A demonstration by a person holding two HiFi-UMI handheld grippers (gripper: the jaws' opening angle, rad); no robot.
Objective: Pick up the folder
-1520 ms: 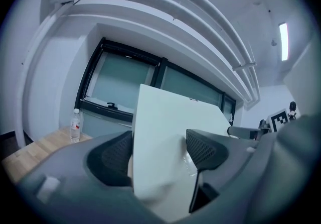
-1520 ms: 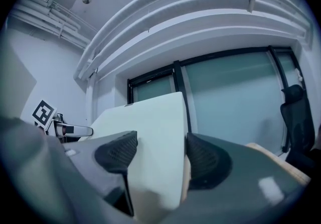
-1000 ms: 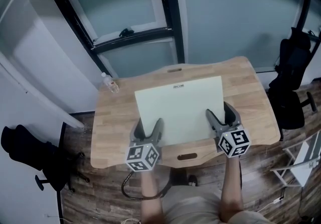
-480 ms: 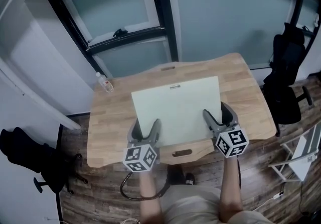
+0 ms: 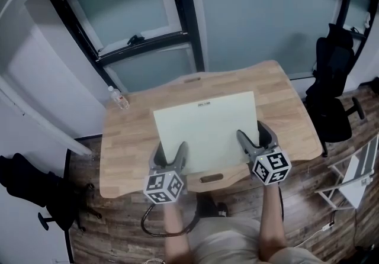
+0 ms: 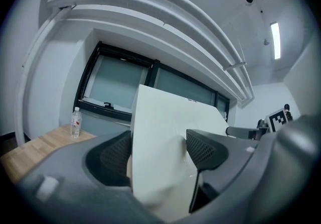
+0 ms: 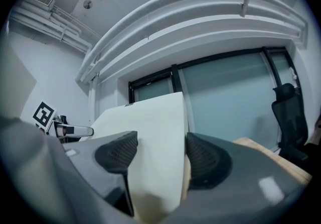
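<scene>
A large pale green folder [image 5: 204, 129] is held flat above the wooden desk [image 5: 124, 150]. My left gripper [image 5: 169, 155] is shut on its near left corner, and my right gripper [image 5: 253, 139] is shut on its near right corner. In the left gripper view the folder [image 6: 165, 132] runs up between the two dark pads of my left gripper [image 6: 159, 150]. The right gripper view shows the same sheet [image 7: 155, 132] pinched in my right gripper [image 7: 161, 155]. Both views tilt upward toward the ceiling.
A small water bottle [image 5: 116, 98] stands at the desk's far left corner, beside the dark-framed window [image 5: 148, 26]. A black office chair [image 5: 328, 88] sits right of the desk, another black chair [image 5: 35, 189] to the left on the wood floor.
The folder has risen slightly with both grippers still closed on it. The desk looks a little smaller and farther below than a second ago.
</scene>
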